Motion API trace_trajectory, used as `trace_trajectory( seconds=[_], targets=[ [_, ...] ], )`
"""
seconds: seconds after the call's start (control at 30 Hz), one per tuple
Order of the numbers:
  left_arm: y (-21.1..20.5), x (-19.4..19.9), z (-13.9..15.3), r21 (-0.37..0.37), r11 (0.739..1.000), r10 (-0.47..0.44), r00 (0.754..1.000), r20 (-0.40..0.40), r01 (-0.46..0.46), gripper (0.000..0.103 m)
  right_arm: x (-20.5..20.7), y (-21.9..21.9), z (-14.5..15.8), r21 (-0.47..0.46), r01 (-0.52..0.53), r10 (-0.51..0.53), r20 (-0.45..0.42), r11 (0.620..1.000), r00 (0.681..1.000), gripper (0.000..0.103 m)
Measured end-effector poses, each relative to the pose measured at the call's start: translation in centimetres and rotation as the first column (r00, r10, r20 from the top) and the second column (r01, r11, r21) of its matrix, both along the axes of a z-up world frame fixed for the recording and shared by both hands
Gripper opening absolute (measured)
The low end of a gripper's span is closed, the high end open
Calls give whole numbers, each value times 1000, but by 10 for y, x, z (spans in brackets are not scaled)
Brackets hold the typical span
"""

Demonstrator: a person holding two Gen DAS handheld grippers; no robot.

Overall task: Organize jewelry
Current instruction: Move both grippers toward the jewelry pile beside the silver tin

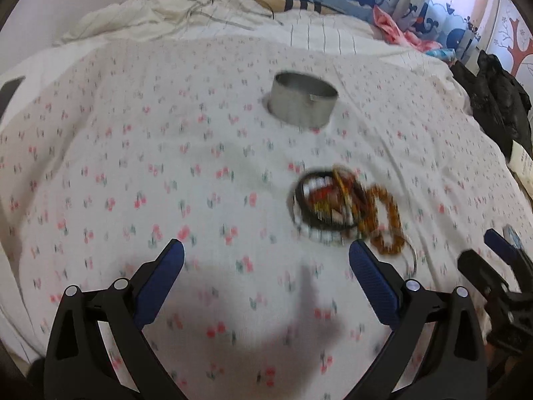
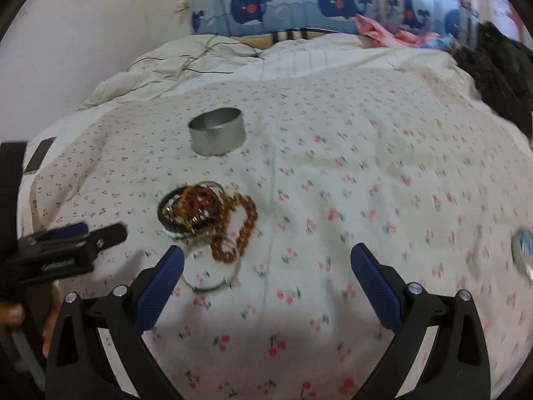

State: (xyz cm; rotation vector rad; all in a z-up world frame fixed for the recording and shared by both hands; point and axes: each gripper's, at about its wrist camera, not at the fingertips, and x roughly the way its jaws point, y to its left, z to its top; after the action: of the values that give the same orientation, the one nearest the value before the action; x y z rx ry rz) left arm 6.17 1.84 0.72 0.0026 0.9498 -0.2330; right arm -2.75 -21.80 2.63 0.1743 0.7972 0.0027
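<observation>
A tangled pile of bracelets [image 1: 336,203] [image 2: 200,213] lies on the cherry-print bedsheet [image 1: 166,173] [image 2: 366,183]: black bangles, an amber bead string [image 2: 246,230] and a thin silver ring bangle [image 2: 210,283]. Beyond it stands a round metal tin [image 1: 303,101] [image 2: 218,131], open on top. My left gripper [image 1: 266,256] is open and holds nothing, with the pile just ahead of its right finger. My right gripper [image 2: 266,260] is open too, the pile by its left finger. Each gripper shows at the edge of the other's view [image 1: 499,266] [image 2: 76,236].
A crumpled white duvet [image 2: 173,66] with thin cables sits at the bed's far side, under a whale-print curtain [image 2: 299,3]. Black clothing [image 1: 496,100] lies at the right edge. A small round silvery object [image 2: 523,250] rests on the sheet to the right. A dark phone-like slab [image 2: 40,155] lies far left.
</observation>
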Motion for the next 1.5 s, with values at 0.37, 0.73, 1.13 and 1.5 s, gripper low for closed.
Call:
trace_trajectory(
  seconds=[0.37, 0.73, 1.13, 1.5],
  targets=[
    [-12, 36, -10, 97, 995, -1, 999, 49, -4, 96, 39, -4, -12, 28, -67, 68, -39, 997, 997, 96],
    [-11, 34, -10, 85, 996, -30, 999, 39, 26, 96, 55, 15, -17, -39, -69, 68, -21, 997, 997, 96],
    [-12, 35, -11, 84, 996, -35, 999, 33, 32, 96, 52, 21, -21, -59, -76, 76, -15, 995, 997, 96],
    [-15, 34, -11, 99, 994, -42, 998, 39, 38, 96, 52, 23, -22, -53, -87, 86, -23, 995, 996, 96]
  ],
)
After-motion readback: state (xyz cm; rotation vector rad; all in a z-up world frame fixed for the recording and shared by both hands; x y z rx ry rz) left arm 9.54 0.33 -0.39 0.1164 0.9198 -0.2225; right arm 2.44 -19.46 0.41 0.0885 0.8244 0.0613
